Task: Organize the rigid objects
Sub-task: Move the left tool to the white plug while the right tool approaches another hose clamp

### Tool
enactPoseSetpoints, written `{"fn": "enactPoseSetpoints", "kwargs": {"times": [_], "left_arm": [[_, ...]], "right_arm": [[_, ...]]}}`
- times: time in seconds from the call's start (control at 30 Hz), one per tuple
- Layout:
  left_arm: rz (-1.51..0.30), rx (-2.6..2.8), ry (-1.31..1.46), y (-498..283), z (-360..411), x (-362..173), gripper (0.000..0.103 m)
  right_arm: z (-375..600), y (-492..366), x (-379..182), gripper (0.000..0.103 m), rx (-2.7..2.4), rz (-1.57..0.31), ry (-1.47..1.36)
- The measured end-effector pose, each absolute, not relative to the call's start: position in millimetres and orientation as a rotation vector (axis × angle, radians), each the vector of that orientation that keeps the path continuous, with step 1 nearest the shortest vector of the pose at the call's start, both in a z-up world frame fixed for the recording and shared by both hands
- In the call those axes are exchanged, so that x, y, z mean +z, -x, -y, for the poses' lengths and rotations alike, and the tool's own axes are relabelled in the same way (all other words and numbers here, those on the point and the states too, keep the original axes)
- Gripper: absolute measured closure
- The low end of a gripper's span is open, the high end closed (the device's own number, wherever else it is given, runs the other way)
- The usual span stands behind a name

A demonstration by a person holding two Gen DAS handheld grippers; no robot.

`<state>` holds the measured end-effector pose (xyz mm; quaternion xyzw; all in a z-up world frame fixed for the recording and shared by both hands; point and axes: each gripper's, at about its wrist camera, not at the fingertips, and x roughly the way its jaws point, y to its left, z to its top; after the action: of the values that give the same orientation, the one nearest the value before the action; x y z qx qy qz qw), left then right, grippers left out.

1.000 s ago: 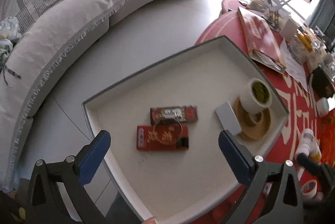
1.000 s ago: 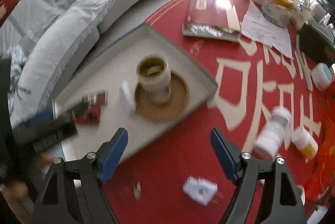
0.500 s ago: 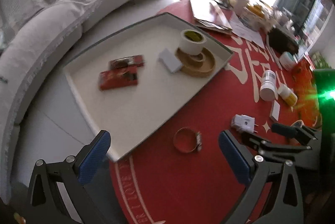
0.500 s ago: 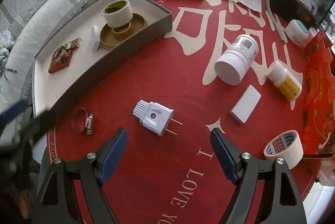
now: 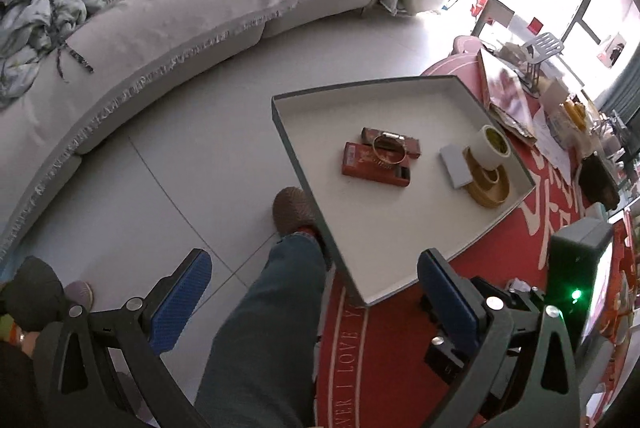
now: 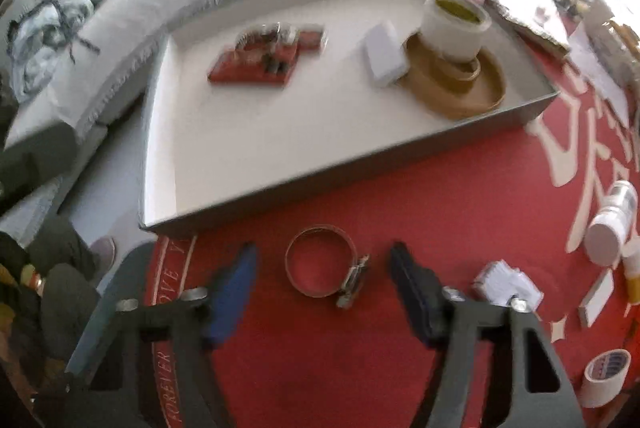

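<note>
Right wrist, blurred: right gripper [image 6: 322, 278] closing around hose clamp [image 6: 326, 270], seemingly untouched.

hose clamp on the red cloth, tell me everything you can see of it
The hose clamp is a thin metal band bent into an open ring, with a small screw housing on its right side. It lies flat on the red tablecloth, just in front of the grey tray and apart from it. It sits between the closing jaws of the right gripper, not yet touched.
</note>
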<state>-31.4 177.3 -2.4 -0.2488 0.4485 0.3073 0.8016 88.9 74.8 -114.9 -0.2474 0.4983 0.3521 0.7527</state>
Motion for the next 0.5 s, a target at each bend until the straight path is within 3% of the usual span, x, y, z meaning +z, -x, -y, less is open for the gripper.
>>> {"fn": "enactPoseSetpoints", "kwargs": {"times": [0.03, 0.07, 0.27, 0.5], "left_arm": [[-0.970, 0.654, 0.528, 31.0, -176.6, -3.7, 0.000], [-0.980, 0.646, 0.521, 29.2, -174.4, -5.0, 0.000], [-1.060, 0.436, 0.423, -2.1, -132.1, -10.0, 0.000], [-1.090, 0.162, 0.133, -69.9, -28.1, -13.2, 0.000]], "right_arm": [[-77.2, -85.6, -114.1, 0.057, 0.751, -1.083, 0.576], [-77.7, -82.5, -112.6, 0.060, 0.733, -1.069, 0.613], [-23.9, -66.6, -104.3, 0.060, 0.657, -1.148, 0.566], [114.6, -52.5, -96.3, 0.060, 0.345, -1.230, 0.349]]}}
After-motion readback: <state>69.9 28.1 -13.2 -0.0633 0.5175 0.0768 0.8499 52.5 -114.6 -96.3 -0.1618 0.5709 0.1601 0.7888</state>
